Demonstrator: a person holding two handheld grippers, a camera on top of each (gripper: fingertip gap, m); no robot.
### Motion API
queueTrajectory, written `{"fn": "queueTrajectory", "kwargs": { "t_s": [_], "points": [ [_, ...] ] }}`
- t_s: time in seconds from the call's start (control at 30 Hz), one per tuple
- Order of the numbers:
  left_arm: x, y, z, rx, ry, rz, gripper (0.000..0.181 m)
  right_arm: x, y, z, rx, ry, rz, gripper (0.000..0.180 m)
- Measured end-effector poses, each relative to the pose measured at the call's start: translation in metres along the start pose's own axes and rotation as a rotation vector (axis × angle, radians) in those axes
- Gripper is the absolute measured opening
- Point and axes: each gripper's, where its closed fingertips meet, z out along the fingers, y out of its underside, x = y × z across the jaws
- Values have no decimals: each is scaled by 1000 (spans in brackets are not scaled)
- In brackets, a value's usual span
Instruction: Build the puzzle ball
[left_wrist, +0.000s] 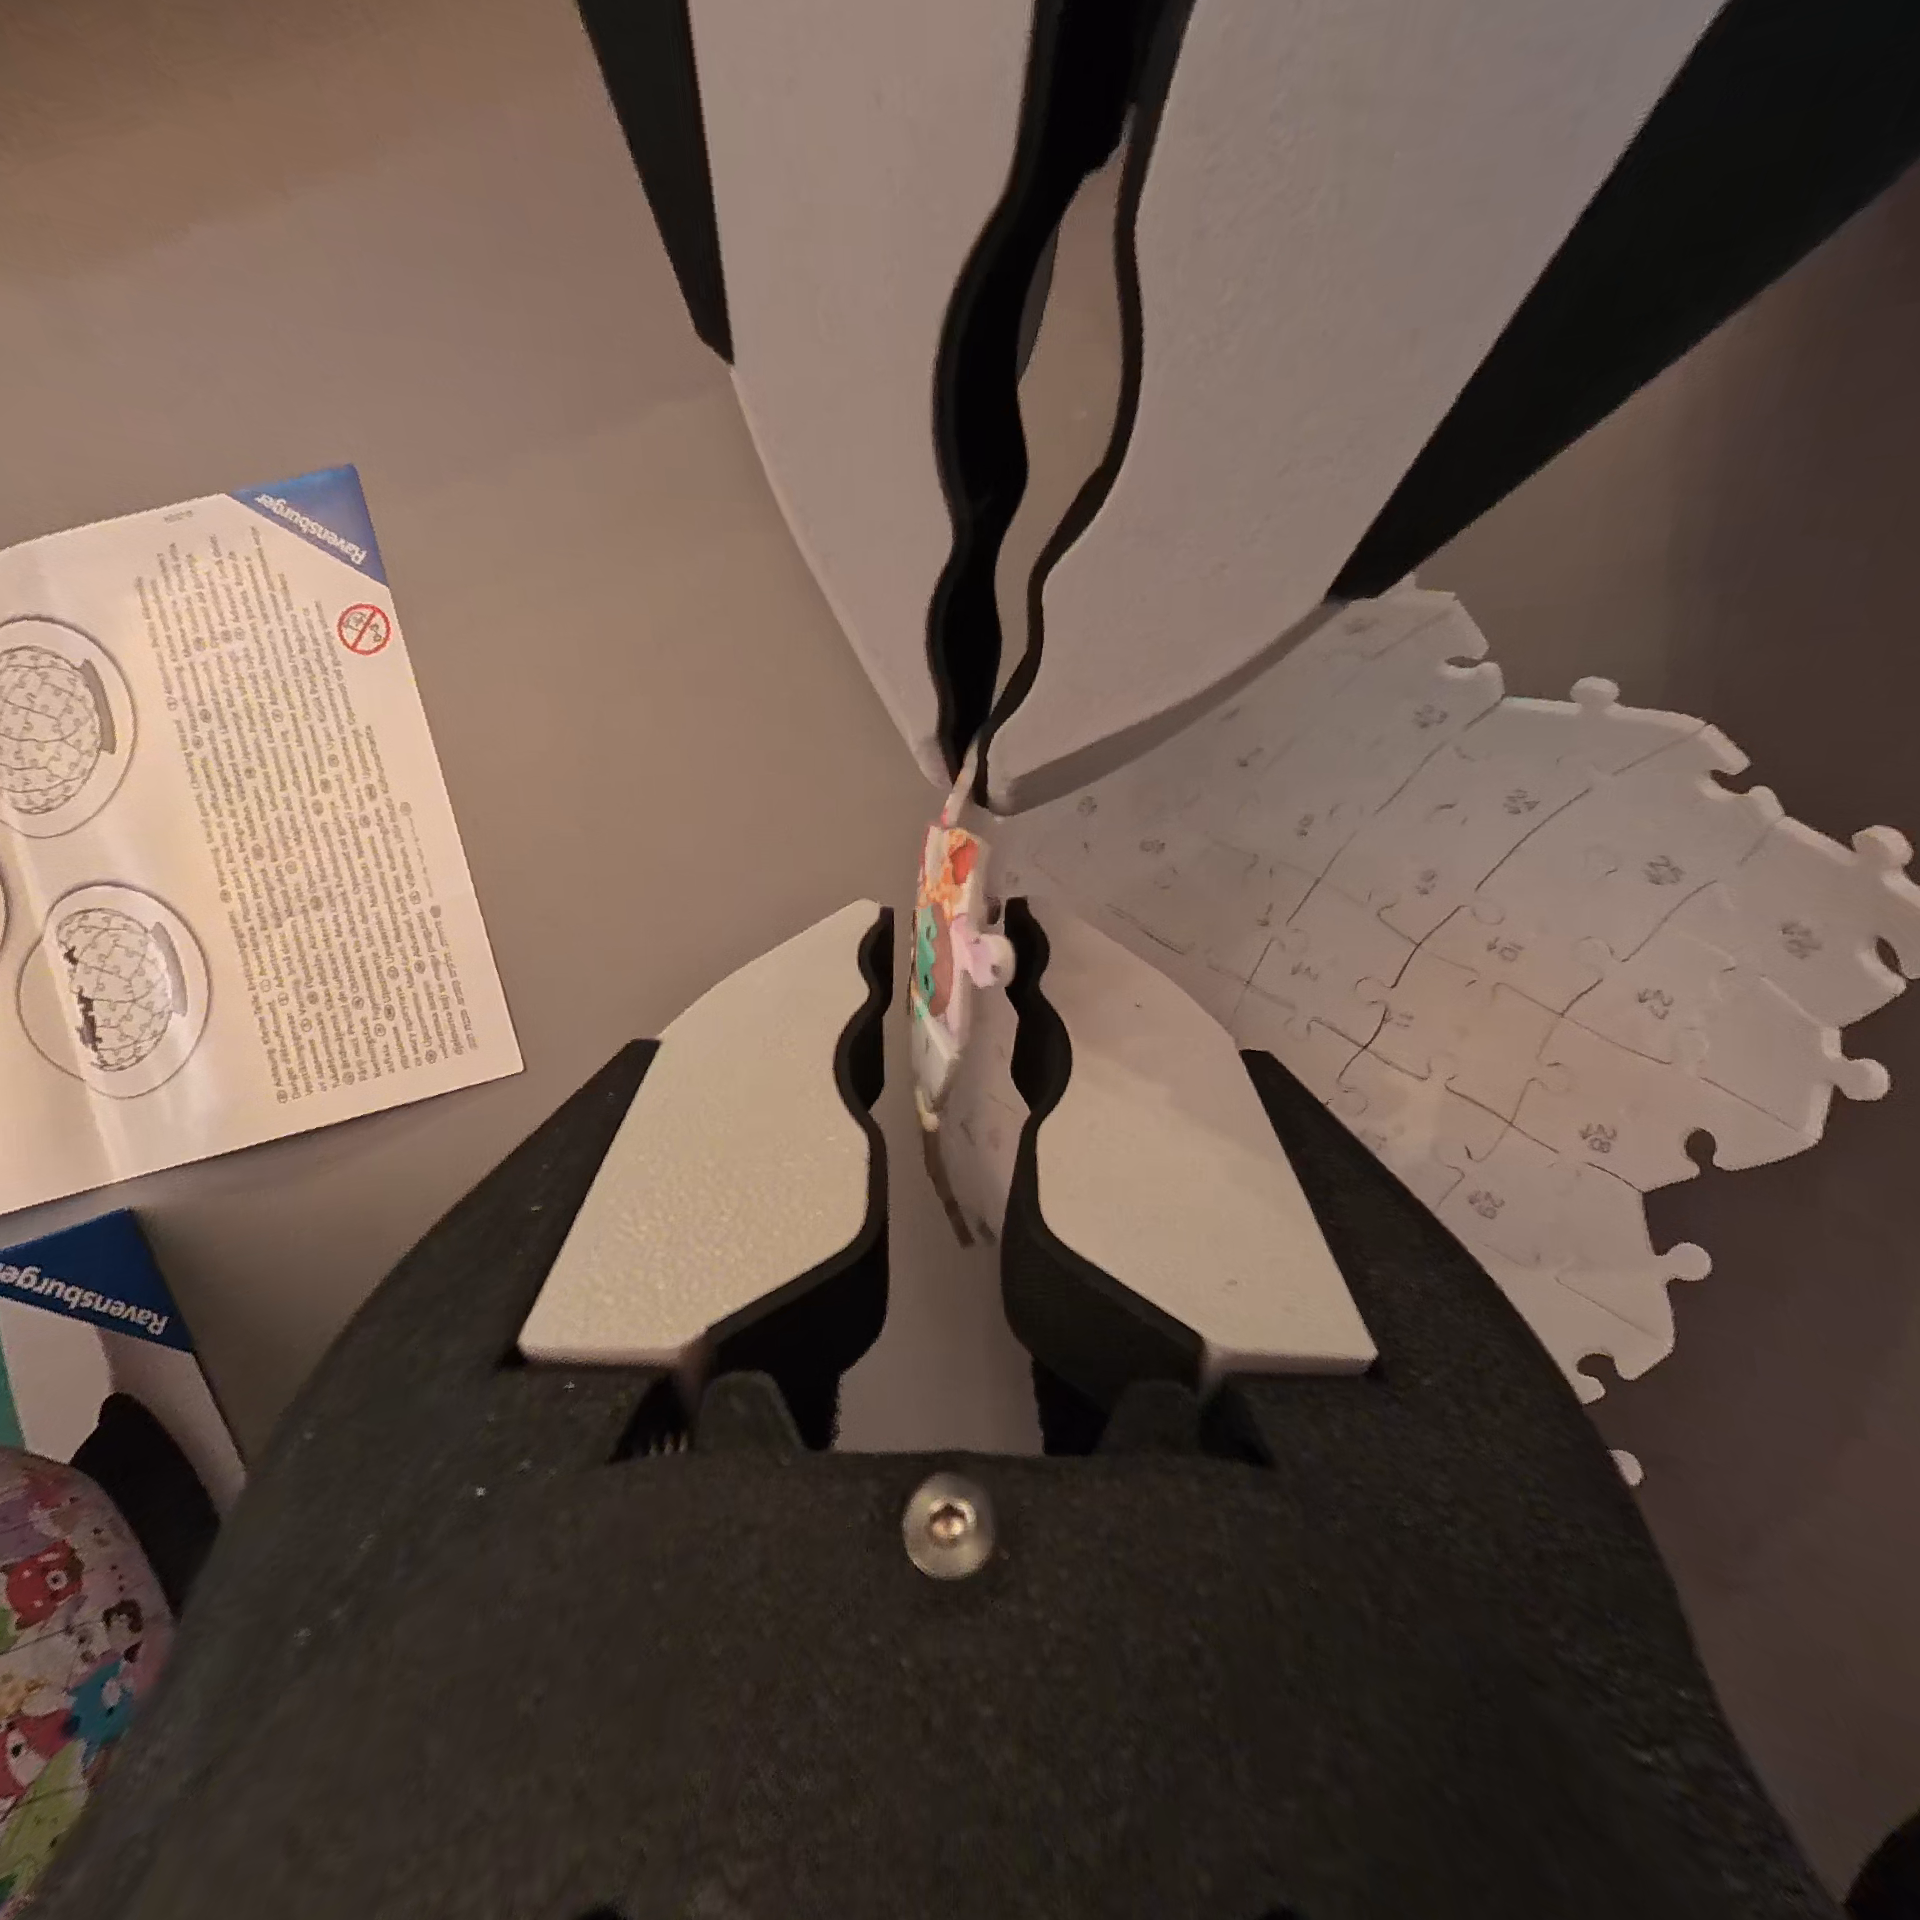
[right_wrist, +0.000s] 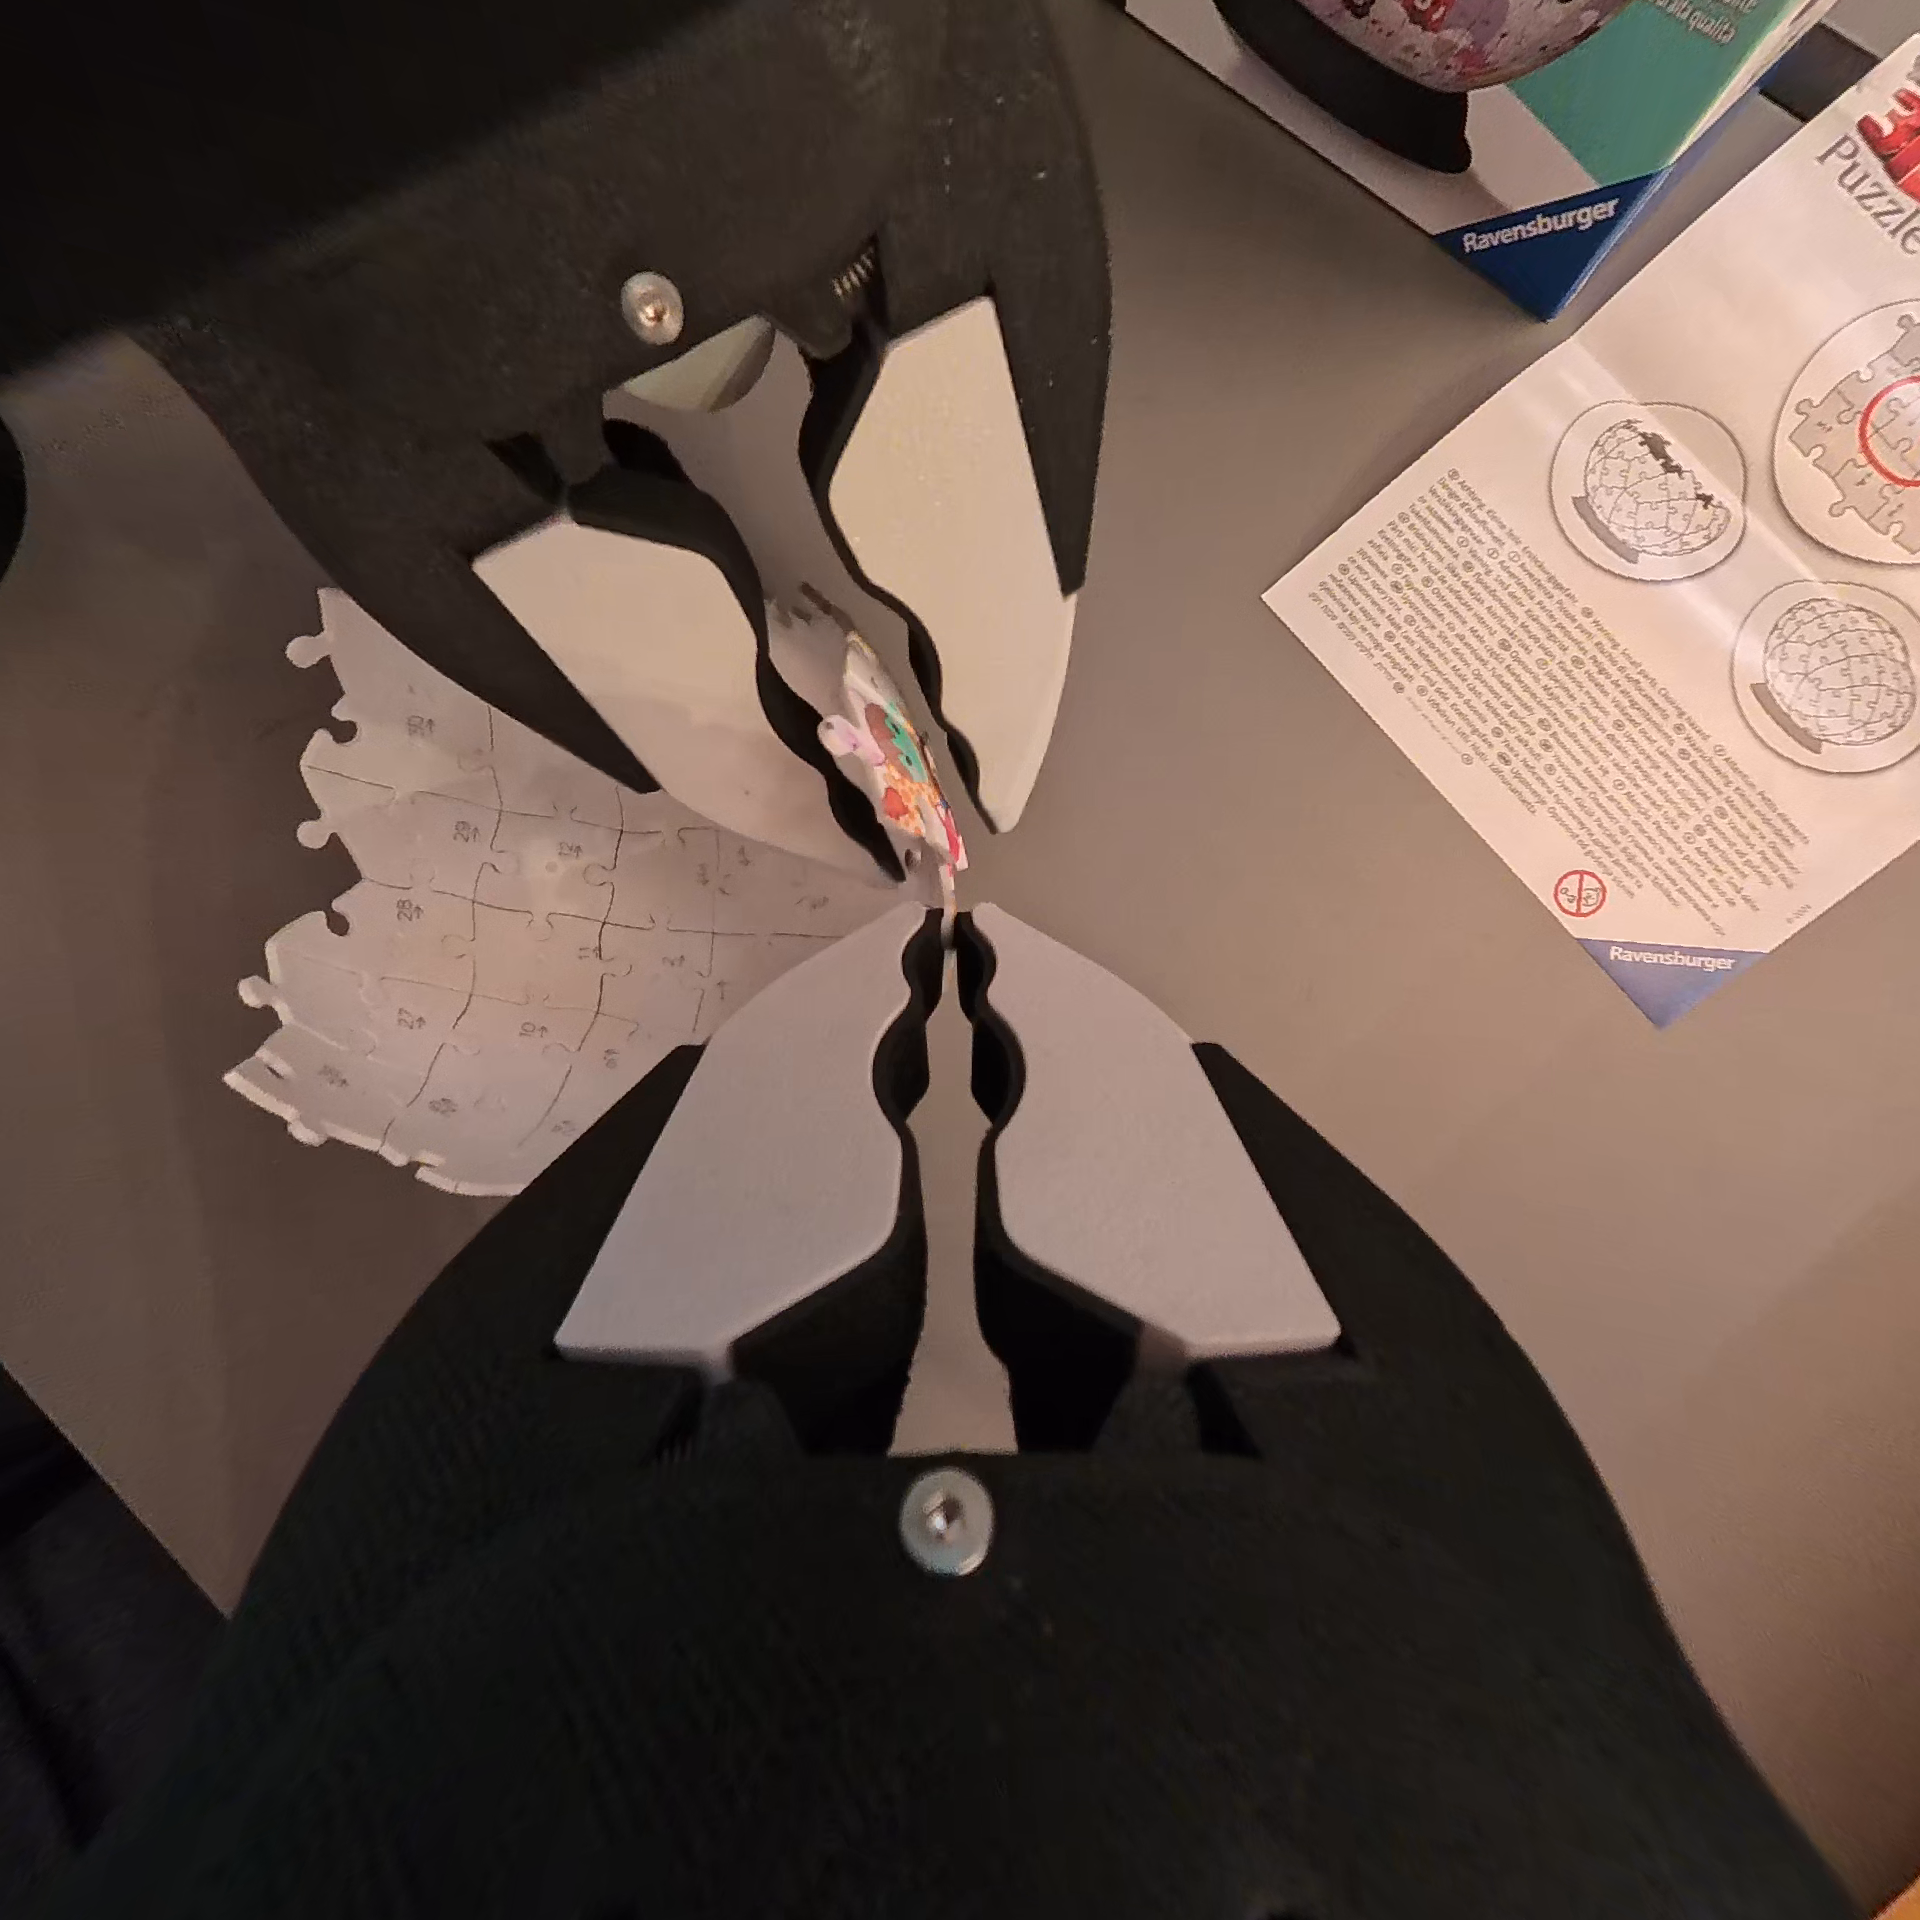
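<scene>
We're over a grey table (left_wrist: 540, 312), the biggest thing in sight, and on it lies the large curved sheet of joined puzzle pieces (left_wrist: 1507, 966), white numbered backs facing up, knobbed edges all round. Next in size, the folded paper leaflet (left_wrist: 239, 831) with its ball drawings and fine print rests flat on the table, well apart from the sheet, and beside it sits the puzzle box (right_wrist: 1590, 125), blue at the corner and teal on one face, with a ball on a dark stand printed on its front; whether the box holds anything we cannot tell. Now the grippers, meeting tip to tip above the edge of the sheet. Our left gripper (left_wrist: 956, 987) has its jaws drawn close around a small colourful puzzle piece (left_wrist: 940, 997), held edge-on, printed side showing pink, teal and orange; from the right wrist view the pads look pressed on it. Our right gripper (right_wrist: 948, 935) comes in from the opposite side with its jaws nearly together, its very tips pinching the thin end of that same piece. The piece sits in the air between both tools, just beside the near rim of the sheet, and we cannot tell whether it touches that rim.
</scene>
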Motion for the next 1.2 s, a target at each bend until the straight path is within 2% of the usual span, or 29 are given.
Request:
{"fn": "queueTrajectory", "kwargs": {
  "t_s": [0.57,0.77,1.03,1.2],
  "points": [
    [-1,-3,3,-1,37,-10,12,4,3,2,-19,29,-33,4],
    [-1,-3,3,0,26,-14,12,7,4,1,0,-17,41,19],
    [-1,-2,4,-18,21,-8,11,1,8,1,-68,-127,56,18],
    [-1,-2,4,-15,21,-12,11,2,2,-7,-58,-123,2,14]
  ]
}}
